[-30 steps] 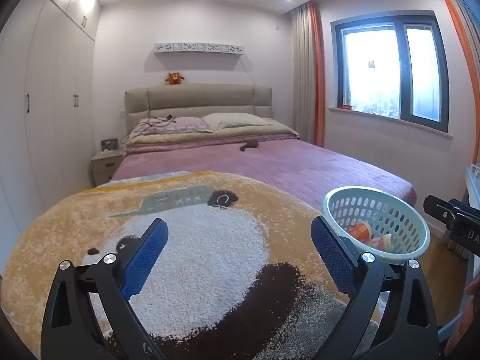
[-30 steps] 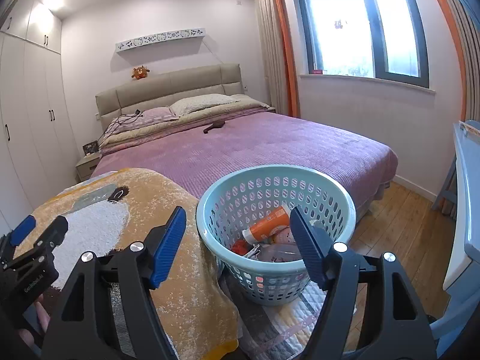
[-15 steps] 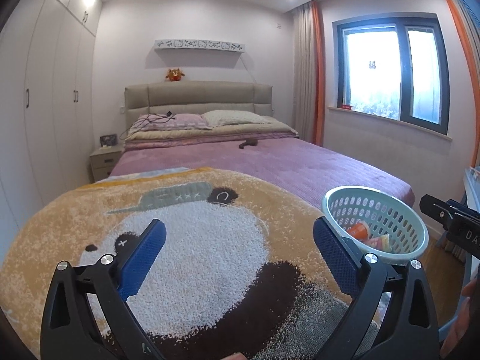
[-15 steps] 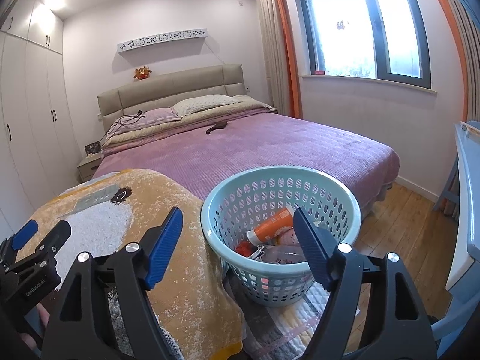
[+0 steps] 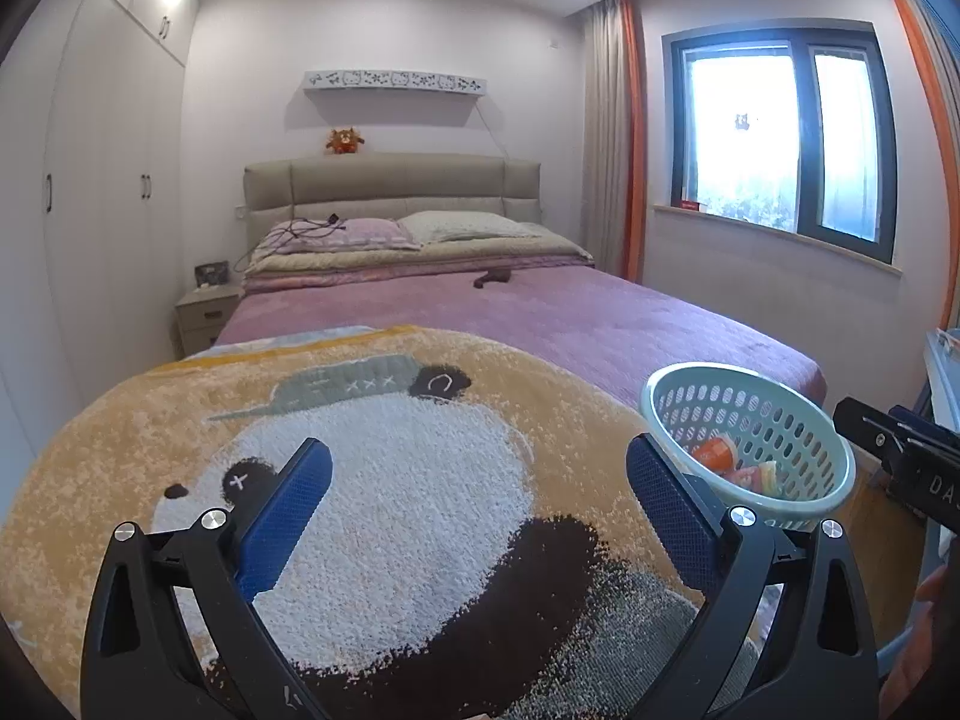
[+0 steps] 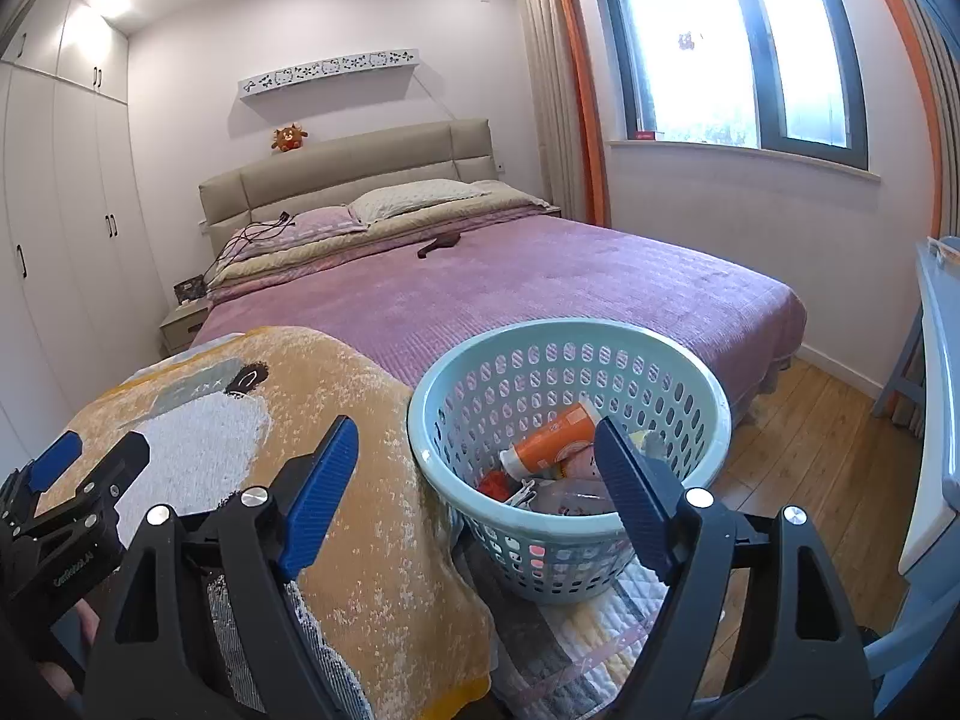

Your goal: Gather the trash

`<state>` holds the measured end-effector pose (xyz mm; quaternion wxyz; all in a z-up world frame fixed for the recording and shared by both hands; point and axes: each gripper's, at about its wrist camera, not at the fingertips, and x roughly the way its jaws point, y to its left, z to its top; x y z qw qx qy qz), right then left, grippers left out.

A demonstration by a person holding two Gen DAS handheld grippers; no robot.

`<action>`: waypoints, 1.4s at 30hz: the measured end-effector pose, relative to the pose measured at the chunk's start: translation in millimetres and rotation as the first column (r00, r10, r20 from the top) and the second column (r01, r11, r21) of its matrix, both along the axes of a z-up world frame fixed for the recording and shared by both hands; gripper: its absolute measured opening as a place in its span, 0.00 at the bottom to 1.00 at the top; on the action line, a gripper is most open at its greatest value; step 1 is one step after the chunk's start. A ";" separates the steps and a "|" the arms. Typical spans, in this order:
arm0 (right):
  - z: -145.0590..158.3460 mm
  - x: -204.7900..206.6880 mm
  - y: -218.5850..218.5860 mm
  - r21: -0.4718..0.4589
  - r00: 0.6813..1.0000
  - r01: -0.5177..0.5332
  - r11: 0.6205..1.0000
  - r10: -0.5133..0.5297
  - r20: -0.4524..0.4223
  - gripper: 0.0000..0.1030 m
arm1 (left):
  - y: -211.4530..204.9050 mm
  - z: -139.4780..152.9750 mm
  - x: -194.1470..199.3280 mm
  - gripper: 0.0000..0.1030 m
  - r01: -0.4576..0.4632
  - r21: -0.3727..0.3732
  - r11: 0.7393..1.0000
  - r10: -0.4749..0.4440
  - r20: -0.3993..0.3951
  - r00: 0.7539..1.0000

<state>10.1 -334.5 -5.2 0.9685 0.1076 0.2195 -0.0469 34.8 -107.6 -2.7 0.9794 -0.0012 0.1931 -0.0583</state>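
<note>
Beside your perforated pale-teal plastic basket (image 6: 570, 360), smooth and slightly glossy, lies a nubby, rough-piled panda blanket (image 5: 384, 480) of matt cloth. Behind the basket, the bedspread (image 6: 540, 282) looks like soft matt fabric. Under the basket sits quilted cloth; beyond it, smooth wooden floorboards (image 6: 798, 420). An orange tube (image 6: 552, 438) inside appears to be glossy plastic.

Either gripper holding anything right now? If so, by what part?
Nothing held. Left gripper is open over the panda blanket; right gripper has its jaws opening, nothing between them, with the basket beyond.
</note>
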 end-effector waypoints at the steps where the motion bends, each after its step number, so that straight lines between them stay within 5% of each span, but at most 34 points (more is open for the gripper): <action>1: -1.6 -0.3 0.3 -0.004 1.000 0.000 1.000 0.000 -0.002 0.75 | 0.6 -0.4 0.7 0.93 -0.002 -0.001 1.000 0.002 -0.004 1.000; 7: -4.3 -2.5 -1.1 -0.108 0.999 0.041 0.993 -0.041 0.009 0.75 | 0.2 -0.3 0.6 0.93 -0.015 0.003 1.000 0.015 -0.008 1.000; 42: -6.6 -3.7 -3.6 -0.069 1.000 -0.019 0.997 0.020 0.009 0.77 | -0.7 -0.5 5.1 0.93 -0.032 0.005 0.999 0.033 -0.044 0.999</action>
